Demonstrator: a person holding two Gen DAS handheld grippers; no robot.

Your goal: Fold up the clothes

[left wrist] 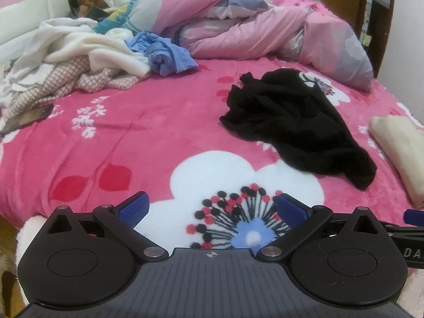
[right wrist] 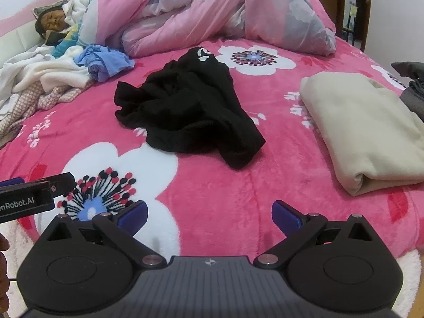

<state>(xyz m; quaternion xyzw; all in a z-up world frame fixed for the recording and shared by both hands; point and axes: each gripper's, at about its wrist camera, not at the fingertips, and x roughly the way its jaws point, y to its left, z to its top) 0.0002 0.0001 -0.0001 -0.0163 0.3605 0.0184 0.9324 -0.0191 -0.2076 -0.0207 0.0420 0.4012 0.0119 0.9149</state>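
Nearest the cameras, both grippers hang over the near edge of the bed. The left gripper [left wrist: 212, 208] has its blue-padded jaws spread wide with nothing between them, above the large white flower printed on the pink blanket [left wrist: 132, 137]. The right gripper [right wrist: 209, 216] is just beside it toward the right edge, jaws likewise spread wide and holding nothing, over plain pink blanket. In the right wrist view the side of the left gripper shows at the left border, with fingers of a hand [right wrist: 3, 259] at the picture's edge below it.

Further in, about mid-bed, the black garment [right wrist: 190, 108] lies crumpled and unfolded, one narrow end trailing toward the near edge and a small white print at its far end. It is well apart from both grippers. Beside it, toward the right edge of the bed, sits a folded beige garment [right wrist: 365, 132], and beyond that, at the right edge itself, a grey piece of clothing [right wrist: 410, 90] only partly in view.

Toward the far left corner lies a loose heap: a blue garment [right wrist: 106, 63], white fleece cloth [right wrist: 53, 71] and a pink-and-white checked piece [right wrist: 34, 98]. Along the far edge a pink quilt [right wrist: 212, 13] is bunched up, and a person [right wrist: 53, 22] lies at the far left corner under bedding.
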